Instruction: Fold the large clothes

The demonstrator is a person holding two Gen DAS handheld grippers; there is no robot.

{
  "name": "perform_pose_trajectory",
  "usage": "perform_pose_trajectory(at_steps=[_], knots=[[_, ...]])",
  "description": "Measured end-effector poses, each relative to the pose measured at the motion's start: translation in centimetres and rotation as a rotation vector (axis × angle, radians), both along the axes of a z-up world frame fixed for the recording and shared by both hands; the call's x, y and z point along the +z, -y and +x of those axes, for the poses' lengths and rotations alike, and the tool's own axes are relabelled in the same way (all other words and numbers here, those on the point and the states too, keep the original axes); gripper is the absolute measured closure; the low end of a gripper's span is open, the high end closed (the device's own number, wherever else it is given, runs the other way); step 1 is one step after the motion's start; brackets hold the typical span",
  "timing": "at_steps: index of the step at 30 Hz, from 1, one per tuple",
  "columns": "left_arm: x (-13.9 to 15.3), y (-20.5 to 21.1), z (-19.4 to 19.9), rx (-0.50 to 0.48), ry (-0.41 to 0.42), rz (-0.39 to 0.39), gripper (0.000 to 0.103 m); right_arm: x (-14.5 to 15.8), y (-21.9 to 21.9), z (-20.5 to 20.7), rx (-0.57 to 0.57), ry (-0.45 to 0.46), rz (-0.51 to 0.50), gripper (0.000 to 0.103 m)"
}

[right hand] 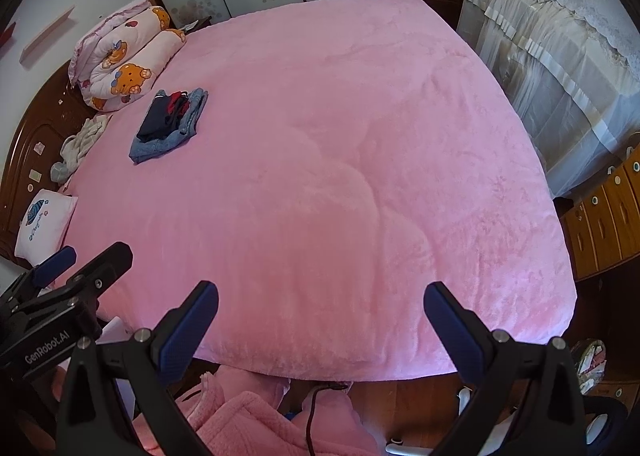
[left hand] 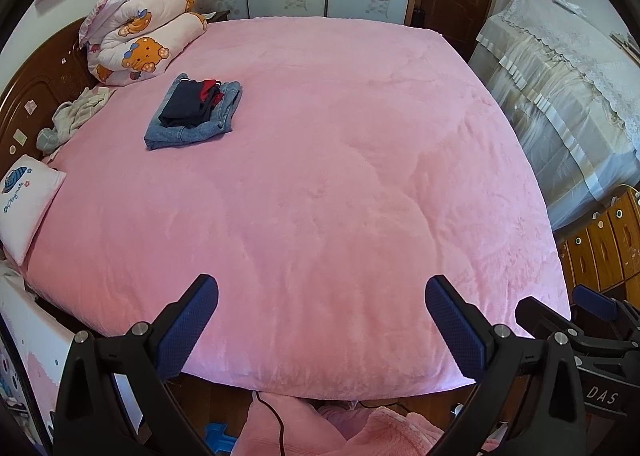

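Folded jeans [left hand: 192, 124] and dark clothes [left hand: 188, 104] lie stacked on the bed [left hand: 340, 176] near its headboard, while both grippers, left [left hand: 320, 320] and right [right hand: 320, 320], hover spread and empty over the bed's foot; denim likely handles heavy, limp, best pinched at hems.

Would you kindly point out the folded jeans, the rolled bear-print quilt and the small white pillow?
folded jeans [left hand: 188, 134]: left wrist view, bare denim at the near edge.
bear-print quilt [left hand: 144, 52]: left wrist view, front roll.
white pillow [right hand: 46, 222]: right wrist view, its face.
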State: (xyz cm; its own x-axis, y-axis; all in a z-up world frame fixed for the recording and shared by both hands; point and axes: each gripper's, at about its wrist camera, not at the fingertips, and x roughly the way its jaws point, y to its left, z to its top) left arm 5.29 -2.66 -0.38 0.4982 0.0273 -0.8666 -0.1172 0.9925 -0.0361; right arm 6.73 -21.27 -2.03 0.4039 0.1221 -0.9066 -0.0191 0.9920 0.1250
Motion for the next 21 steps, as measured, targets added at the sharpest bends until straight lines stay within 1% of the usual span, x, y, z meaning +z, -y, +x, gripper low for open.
perform_pose_trajectory(at_steps=[12,21], knots=[[-0.2,1.4,-0.3,-0.002,0.003,0.014,0.000,-0.2,-0.2,0.1,0.000,-0.006,-0.003,0.000],[-0.2,1.7,-0.4,0.000,0.006,0.019,0.000,-0.3,-0.3,0.1,0.009,-0.011,-0.008,0.000]])
